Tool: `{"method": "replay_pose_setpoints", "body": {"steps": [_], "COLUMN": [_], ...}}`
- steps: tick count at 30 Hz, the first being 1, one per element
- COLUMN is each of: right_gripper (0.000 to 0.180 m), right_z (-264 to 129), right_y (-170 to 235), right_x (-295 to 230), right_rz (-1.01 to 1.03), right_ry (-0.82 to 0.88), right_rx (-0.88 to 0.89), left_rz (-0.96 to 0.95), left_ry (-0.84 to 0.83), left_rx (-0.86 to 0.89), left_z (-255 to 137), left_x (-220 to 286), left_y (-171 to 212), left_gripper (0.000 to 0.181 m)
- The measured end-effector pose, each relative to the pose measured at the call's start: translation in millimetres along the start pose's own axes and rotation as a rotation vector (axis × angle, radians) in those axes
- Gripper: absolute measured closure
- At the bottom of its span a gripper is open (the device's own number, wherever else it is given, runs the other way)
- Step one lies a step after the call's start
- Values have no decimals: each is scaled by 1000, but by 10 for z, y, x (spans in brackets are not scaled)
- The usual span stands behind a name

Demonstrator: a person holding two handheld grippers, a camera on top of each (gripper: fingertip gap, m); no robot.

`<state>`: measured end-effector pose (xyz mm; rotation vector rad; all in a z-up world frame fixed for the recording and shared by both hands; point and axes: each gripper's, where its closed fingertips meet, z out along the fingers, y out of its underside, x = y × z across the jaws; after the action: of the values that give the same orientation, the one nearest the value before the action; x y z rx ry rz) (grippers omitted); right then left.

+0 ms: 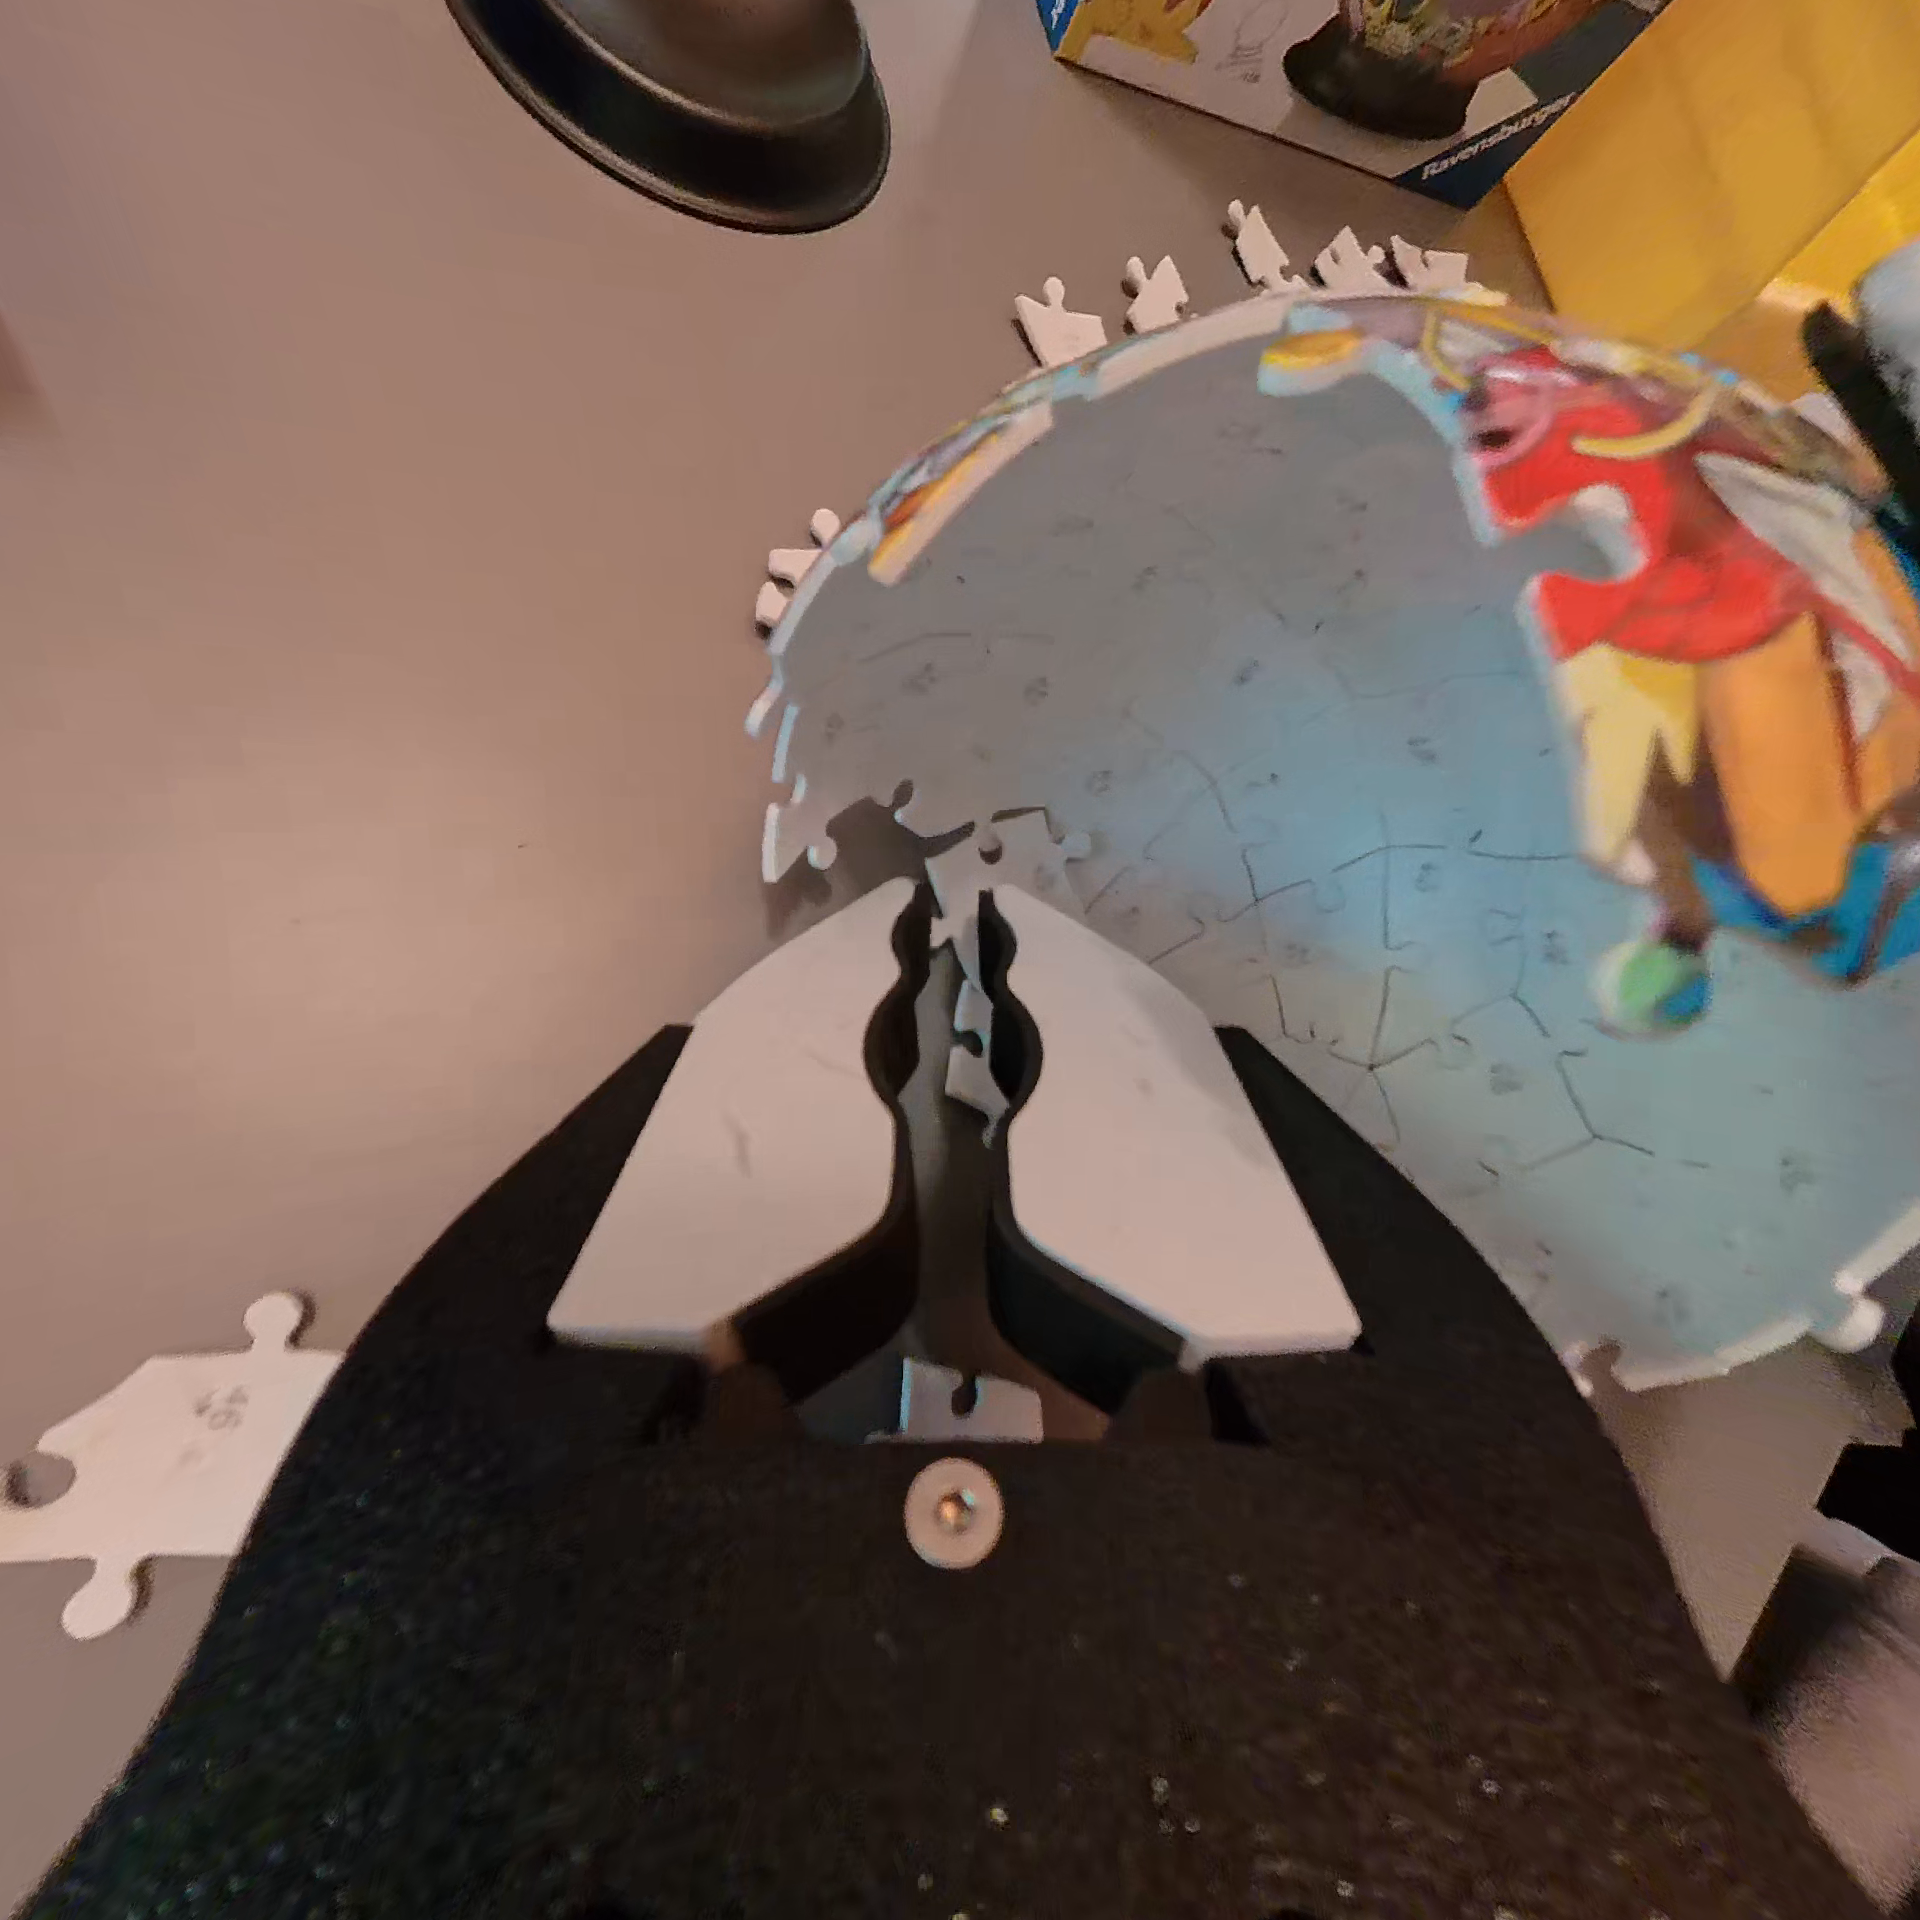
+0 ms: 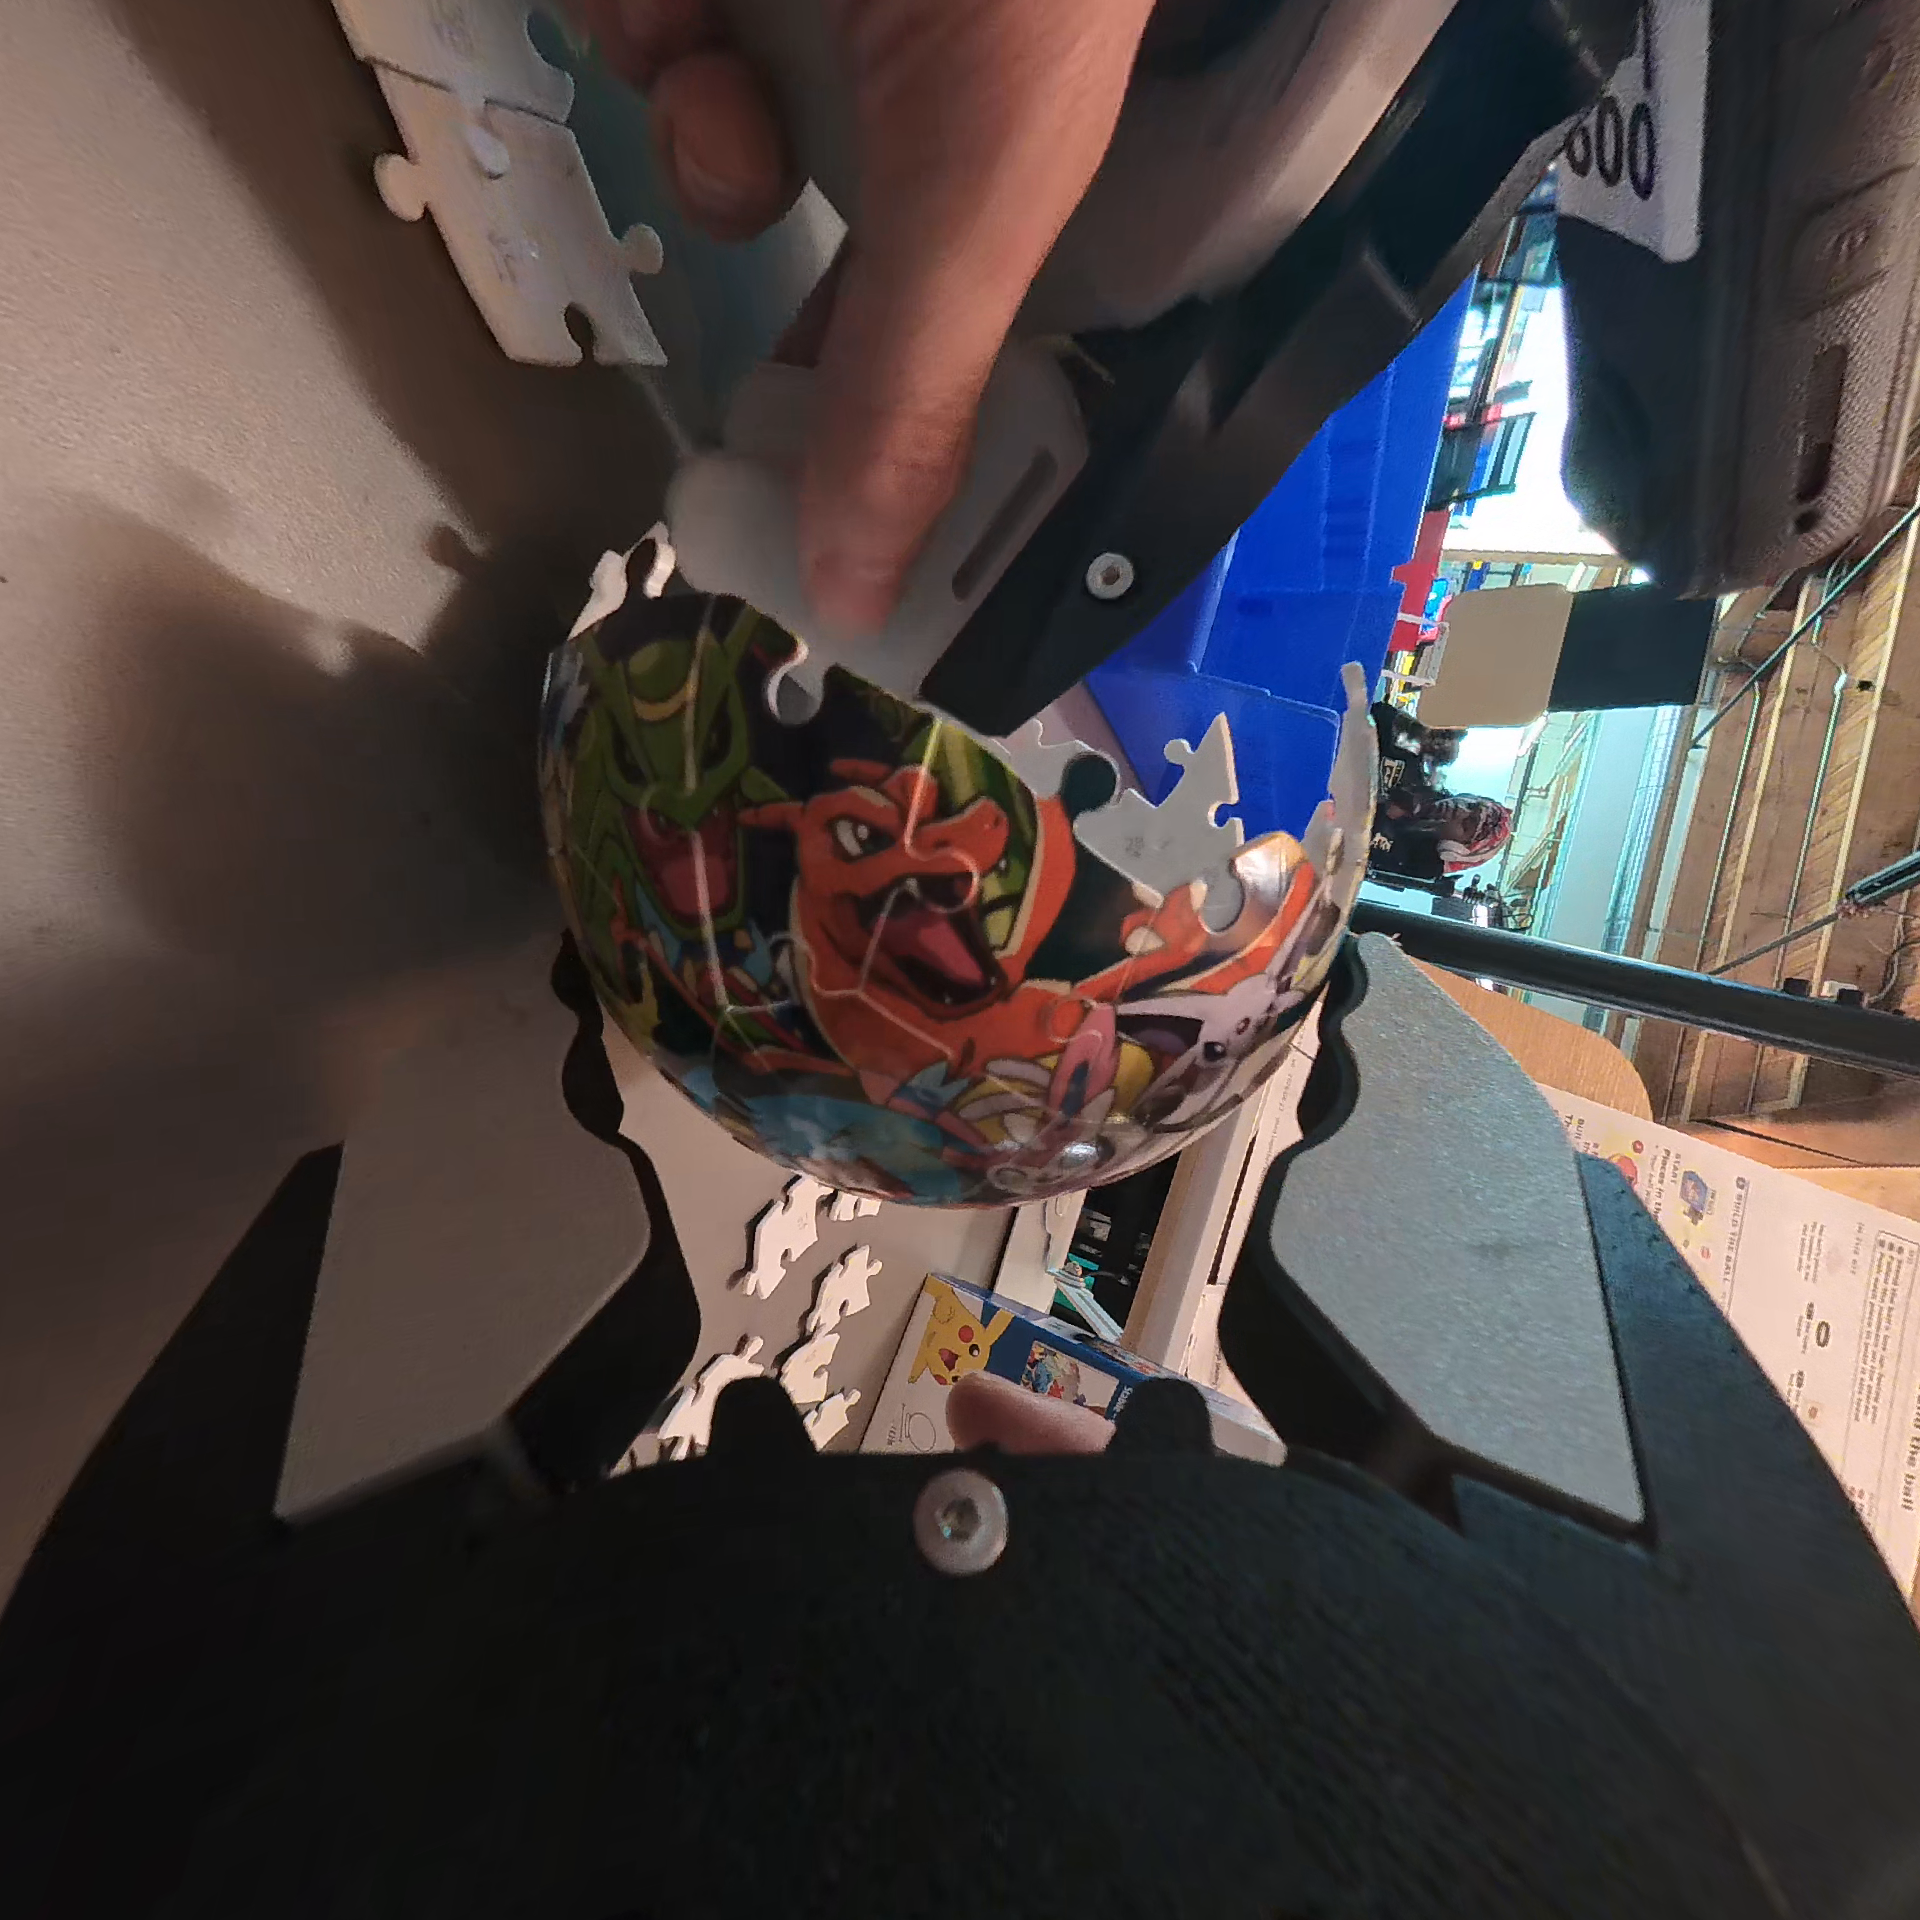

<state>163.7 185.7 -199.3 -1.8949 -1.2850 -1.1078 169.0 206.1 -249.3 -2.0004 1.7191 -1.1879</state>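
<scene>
A half-built puzzle ball [image 2: 914, 935] has bright cartoon figures on its outside and is white inside [image 1: 1247, 779]. My right gripper [image 2: 961, 977] is shut on it, one finger on each side, and holds it off the table. My left gripper [image 1: 951, 904] is shut on a white puzzle piece [image 1: 964, 1023] and presses it against the ball's jagged open rim. In the right wrist view a hand [image 2: 914, 312] holds the left gripper, whose white fingertips [image 2: 748, 520] touch the top rim of the ball.
On the beige table [image 1: 364, 623] lie a black round stand [image 1: 675, 104], a puzzle box [image 1: 1351, 94], a yellow box [image 1: 1714, 177] and loose white pieces [image 1: 166, 1455] [image 1: 1153, 291]. The right wrist view shows more pieces [image 2: 810, 1320], an instruction sheet [image 2: 1766, 1299] and a blue bin [image 2: 1299, 582]. The gap from one gripper's tips to the other's is roughly 7 cm.
</scene>
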Motion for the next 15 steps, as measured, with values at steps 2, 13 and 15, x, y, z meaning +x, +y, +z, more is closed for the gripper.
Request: {"method": "replay_pose_setpoints", "body": {"steps": [2,13,15], "right_gripper": [51,51,51], "right_z": [-1,-8,-7], "right_y": [-2,-3,-3], "right_x": [-1,-3,-4], "right_rz": [0,2,3], "right_ry": [2,5,4], "right_rx": [0,2,3], "left_rz": [0,146,201], "left_ry": [10,-10,-88], "left_rx": [4,62,38], "left_z": [4,-156,-164], "left_x": [2,-29,-146], "left_y": [-9,-73,-71], "left_gripper": [174,156,134]}}
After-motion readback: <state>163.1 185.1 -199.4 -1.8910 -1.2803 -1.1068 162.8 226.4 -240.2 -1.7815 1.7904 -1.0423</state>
